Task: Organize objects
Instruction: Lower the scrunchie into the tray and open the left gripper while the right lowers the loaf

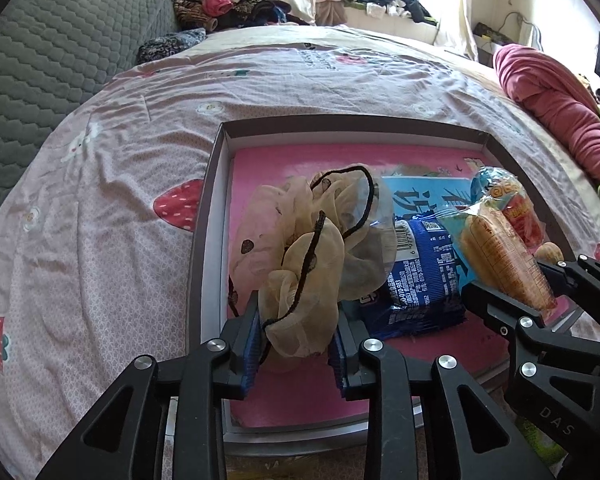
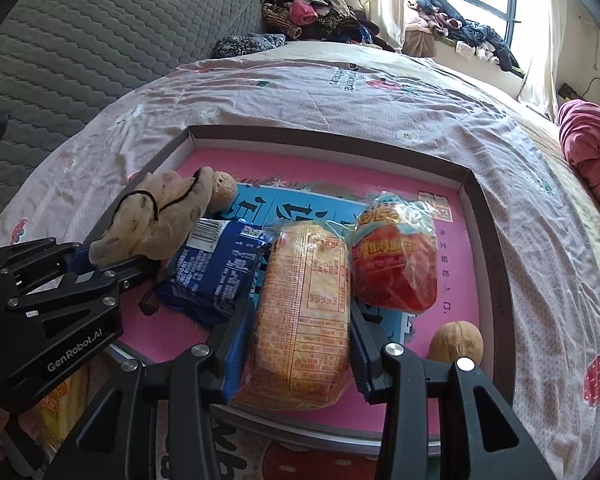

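**Both claws hold something over the tray**

The left gripper (image 1: pixel 296 344) is squeezed tight on a soft beige scrunchie (image 1: pixel 312 256) with a black edge. It is held over the left side of the tray (image 1: pixel 204 216). The right gripper (image 2: pixel 300 356) pinches an orange snack pack (image 2: pixel 300 316). A blue packet (image 2: pixel 216 268) lies at 10 o'clock from that pack. A red packet (image 2: pixel 396 264) sits at 1 o'clock. A walnut (image 2: pixel 456 340) rests at 3 o'clock, near the tray's right wall. The tray sits on a pink bedspread (image 1: pixel 100 200).
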